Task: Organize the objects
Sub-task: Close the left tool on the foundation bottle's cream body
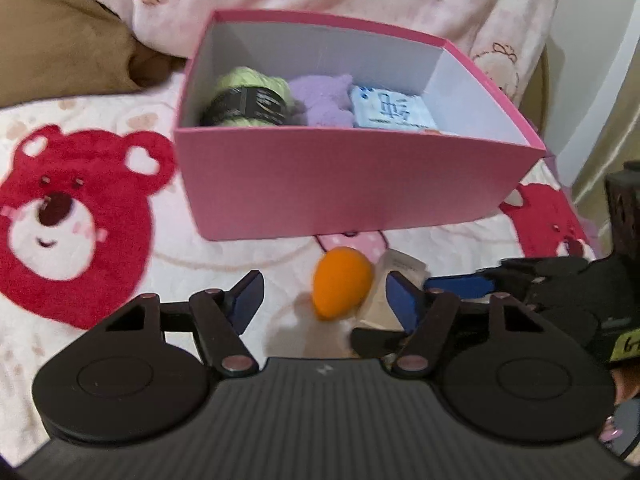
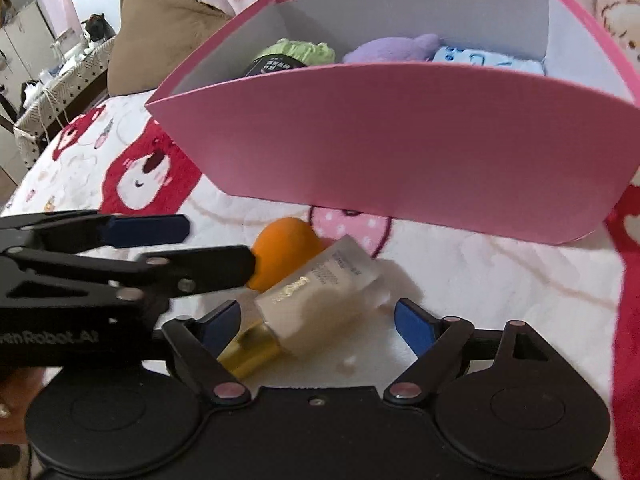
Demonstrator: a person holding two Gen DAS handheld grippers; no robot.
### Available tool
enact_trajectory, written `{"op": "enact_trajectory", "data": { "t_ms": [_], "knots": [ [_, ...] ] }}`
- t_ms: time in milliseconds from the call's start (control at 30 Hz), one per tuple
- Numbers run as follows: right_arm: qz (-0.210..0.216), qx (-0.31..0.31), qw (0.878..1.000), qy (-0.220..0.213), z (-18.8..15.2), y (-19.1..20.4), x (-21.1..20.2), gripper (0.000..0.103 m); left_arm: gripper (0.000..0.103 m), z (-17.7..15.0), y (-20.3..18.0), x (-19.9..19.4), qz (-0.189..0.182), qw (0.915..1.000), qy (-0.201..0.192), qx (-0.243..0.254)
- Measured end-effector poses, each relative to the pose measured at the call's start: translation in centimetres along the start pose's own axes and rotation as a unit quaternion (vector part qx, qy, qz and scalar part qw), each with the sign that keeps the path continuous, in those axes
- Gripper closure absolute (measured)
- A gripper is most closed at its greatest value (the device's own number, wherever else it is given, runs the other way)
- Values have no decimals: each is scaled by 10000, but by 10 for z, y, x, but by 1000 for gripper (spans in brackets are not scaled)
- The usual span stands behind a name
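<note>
My left gripper (image 1: pixel 320 300) straddles the orange egg-shaped sponge (image 1: pixel 342 288), jaws half open, gripping nothing. My right gripper (image 2: pixel 318 320) gapes wide around the frosted gold-capped bottle (image 2: pixel 320 292). The bottle lies flat on the bed beside the sponge, cap toward me, base angled up-right at the pink cardboard box (image 2: pixel 400 140).

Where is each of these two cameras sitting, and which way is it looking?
Left wrist view: sits on the left gripper, looking forward and down over its two open blue-padded fingers at an orange sponge before the pink box; the right gripper enters from the right.
Right wrist view: sits on the right gripper, looking down at a bottle lying between its open fingers; the left gripper reaches in from the left.
Both share the box, sponge, bottle and bear-print bedcover.
</note>
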State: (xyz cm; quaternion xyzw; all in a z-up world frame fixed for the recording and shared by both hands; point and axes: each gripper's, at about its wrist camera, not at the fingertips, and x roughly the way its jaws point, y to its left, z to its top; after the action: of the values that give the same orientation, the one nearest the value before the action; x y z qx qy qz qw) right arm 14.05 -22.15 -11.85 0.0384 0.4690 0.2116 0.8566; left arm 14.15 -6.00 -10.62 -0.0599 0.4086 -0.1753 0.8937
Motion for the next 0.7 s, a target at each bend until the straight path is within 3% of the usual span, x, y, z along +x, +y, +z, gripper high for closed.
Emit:
{"op": "enact_trajectory", "data": {
  "t_ms": [167,367,533,700],
  "knots": [
    [-18,20,10000,-33,-3,6,5,17,40,1,-3,9,-259,9995,142,-91],
    [-252,-89,9996,8,-2,6,0,37,40,-4,5,12,-682,9951,423,-569],
    [-367,-368,9986,60,-6,10,-12,52,51,-10,0,11,-925,9912,600,-735],
    [-383,-291,9987,141,-9,3,-22,59,61,-12,-15,15,-1136,9878,672,-829]
  ]
}}
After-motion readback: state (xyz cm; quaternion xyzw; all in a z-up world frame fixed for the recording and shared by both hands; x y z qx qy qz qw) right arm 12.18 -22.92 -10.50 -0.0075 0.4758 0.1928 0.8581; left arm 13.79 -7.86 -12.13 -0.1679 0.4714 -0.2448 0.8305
